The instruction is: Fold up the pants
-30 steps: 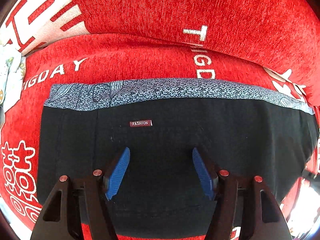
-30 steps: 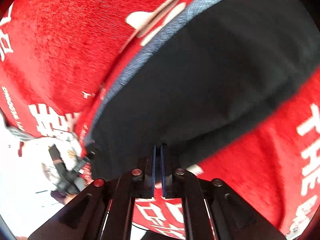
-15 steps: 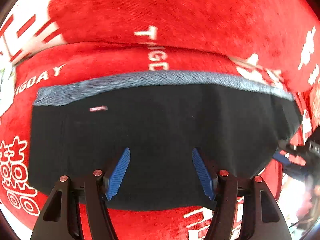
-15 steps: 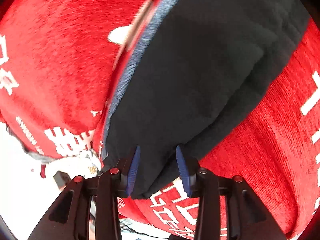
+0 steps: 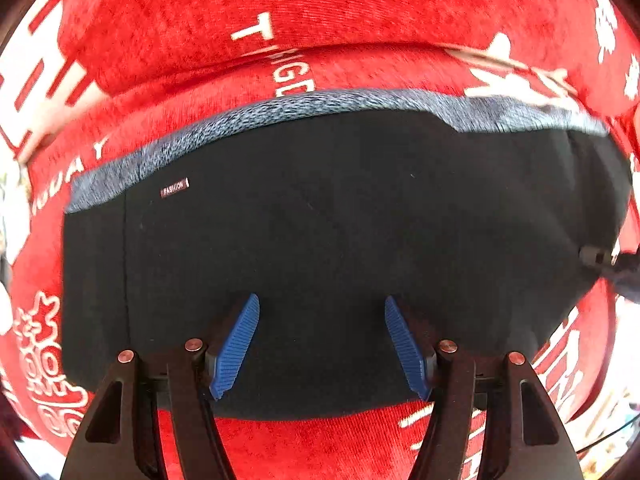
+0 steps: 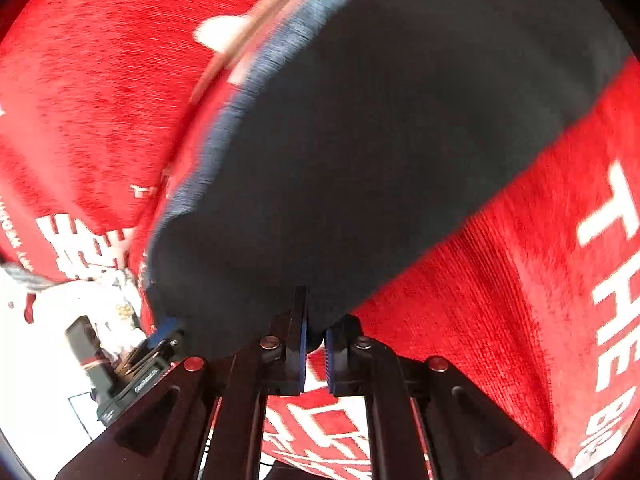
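Black pants (image 5: pixel 340 220), folded into a wide block with a blue-grey patterned waistband (image 5: pixel 280 116) along the far edge, lie on a red cloth (image 5: pixel 320 8) printed with white lettering. The left gripper (image 5: pixel 322 332) hangs over them, jaws wide apart and empty. The right gripper (image 6: pixel 316 344) has just been closing; its jaws pinch the pants' near corner.

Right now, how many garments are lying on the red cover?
1. The black pants, folded, lie across the red cover; the right gripper pinches their near corner. More could lie beyond the views.
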A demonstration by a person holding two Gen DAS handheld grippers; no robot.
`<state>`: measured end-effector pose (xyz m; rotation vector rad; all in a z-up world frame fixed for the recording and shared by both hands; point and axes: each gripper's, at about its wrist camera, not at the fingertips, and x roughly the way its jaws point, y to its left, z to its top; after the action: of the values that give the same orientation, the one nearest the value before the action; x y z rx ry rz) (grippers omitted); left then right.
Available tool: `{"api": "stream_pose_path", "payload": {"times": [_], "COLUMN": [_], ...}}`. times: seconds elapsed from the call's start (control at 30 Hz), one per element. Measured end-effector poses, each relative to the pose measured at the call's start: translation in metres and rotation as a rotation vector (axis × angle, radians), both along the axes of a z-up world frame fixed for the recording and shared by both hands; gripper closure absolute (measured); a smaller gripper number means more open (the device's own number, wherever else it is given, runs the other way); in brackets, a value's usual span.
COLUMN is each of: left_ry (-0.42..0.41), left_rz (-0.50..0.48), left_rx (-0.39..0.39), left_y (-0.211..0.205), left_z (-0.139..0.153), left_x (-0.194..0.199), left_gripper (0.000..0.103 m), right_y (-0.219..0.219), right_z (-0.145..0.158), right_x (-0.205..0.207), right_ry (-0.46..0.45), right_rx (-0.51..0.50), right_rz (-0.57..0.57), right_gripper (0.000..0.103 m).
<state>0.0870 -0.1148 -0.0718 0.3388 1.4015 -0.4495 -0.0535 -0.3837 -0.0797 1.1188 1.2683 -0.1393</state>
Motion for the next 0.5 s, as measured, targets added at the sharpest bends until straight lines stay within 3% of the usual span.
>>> {"api": "stream_pose_path", "payload": {"times": [0.1,0.17,0.27,0.4,0.5], "left_ry": [0.044,0.033,0.008,-0.017,-0.023], "left_rz": [0.054,0.064,0.035,-0.007,0.041], "left_rx": [-0.026,-0.054,-0.092,-0.08,-0.087], "left_y": [0.001,-0.003,-0.02,-0.052,-0.064], "left_z": [0.008,0.021,0.033,0.03,0.025], "left_x": [0.0,-0.003,-0.01,-0.007,0.017], "left_gripper": [0.037,0.037,0.037,0.037,0.037], "right_y": [-0.003,-0.009,-0.033,-0.081,-0.107], "right_z": [0.007,0.016,0.033,0.048,0.053], "right_x": [-0.004,-0.007,-0.022,-0.039,-0.035], "right_ry": [-0.023,-0.013,-0.031,-0.023,-0.028], "right_rx": [0.018,-0.007,-0.047,-0.117,-0.131], "right_rz": [-0.018,0.008,-0.008,-0.102,-0.119], "right_gripper": [0.089,0.08,0.077,0.068,0.066]}}
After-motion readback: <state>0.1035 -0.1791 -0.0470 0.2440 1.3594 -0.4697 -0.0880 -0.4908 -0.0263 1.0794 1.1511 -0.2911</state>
